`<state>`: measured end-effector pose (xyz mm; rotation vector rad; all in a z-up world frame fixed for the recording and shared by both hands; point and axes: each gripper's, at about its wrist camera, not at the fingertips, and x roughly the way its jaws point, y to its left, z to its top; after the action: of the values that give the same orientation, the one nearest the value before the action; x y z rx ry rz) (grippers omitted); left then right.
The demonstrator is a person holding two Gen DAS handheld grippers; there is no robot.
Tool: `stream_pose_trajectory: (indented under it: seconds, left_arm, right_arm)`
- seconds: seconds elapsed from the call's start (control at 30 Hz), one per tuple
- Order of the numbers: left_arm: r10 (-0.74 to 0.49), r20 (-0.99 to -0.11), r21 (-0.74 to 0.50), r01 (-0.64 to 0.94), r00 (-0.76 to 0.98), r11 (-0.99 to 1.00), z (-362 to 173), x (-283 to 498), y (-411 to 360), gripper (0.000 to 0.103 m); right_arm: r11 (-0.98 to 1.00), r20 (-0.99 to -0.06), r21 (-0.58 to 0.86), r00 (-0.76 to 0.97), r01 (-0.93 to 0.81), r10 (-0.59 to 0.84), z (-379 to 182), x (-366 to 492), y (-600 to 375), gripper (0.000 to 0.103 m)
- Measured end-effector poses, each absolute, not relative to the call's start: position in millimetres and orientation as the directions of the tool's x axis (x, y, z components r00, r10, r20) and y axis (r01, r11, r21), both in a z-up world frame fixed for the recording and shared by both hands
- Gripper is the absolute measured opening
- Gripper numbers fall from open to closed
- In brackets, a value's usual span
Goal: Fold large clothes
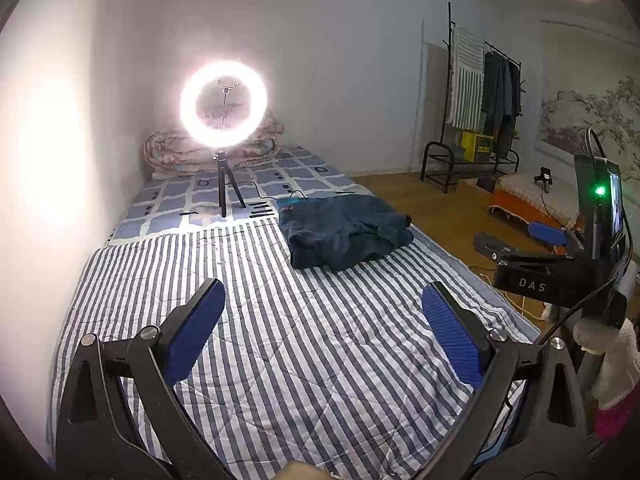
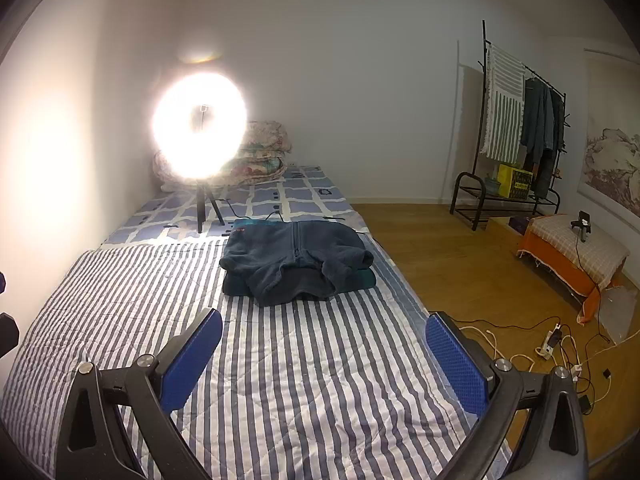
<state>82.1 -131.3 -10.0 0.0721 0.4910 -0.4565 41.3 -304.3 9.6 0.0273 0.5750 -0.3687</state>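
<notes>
Both hand-held grippers, left (image 1: 323,294) and right (image 2: 324,322), gape empty; ring-light (image 2: 199,125) glare hides its centre.

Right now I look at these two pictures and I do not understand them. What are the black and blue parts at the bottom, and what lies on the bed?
They are two hand-held grippers, one in each of a person's hands, each with its own camera looking along its fingers. One picture is from the left gripper, the other from the right gripper. Both stand open and hold nothing. On the striped quilt lies a folded dark blue jacket. Behind it a ring light stands on a tripod. The left view also shows the right gripper from the side.
</notes>
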Motion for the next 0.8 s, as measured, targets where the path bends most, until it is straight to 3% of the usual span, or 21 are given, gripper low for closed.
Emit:
stream_pose_trajectory:
  seconds: [0.8]
  left_arm:
    - [-0.406,-0.463,-0.037,0.441,0.788,0.897,-5.1,80.4,-130.7,0.101]
  right_arm:
    - [0.933,-0.541,-0.077,0.772,0.351,-0.335,8.4,41.4,-302.5,0.103]
